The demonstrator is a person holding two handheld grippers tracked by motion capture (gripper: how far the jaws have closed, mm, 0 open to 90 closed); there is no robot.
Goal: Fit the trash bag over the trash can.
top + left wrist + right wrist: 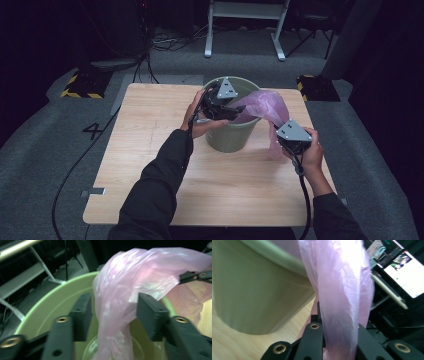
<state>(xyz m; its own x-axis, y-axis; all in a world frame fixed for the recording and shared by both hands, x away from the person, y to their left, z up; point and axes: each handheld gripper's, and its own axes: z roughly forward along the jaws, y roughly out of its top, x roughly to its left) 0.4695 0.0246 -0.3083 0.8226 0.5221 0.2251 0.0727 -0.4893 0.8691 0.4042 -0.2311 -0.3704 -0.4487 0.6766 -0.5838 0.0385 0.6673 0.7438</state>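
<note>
My right gripper (337, 340) pinches the pink plastic bag (120, 302); my left gripper's (115, 312) spread jaws straddle its strand, hanging lengthwise into the green bin (227, 137).

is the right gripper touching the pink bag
Touching. In the right gripper view the right gripper is shut on the pink bag, its film pinched between the jaws.

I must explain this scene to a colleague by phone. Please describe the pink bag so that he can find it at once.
On the wooden table stands one green bucket, near the far edge. The pink bag drapes from inside it over its right rim. It is thin, crinkled, see-through plastic, the only pink thing there.
</note>
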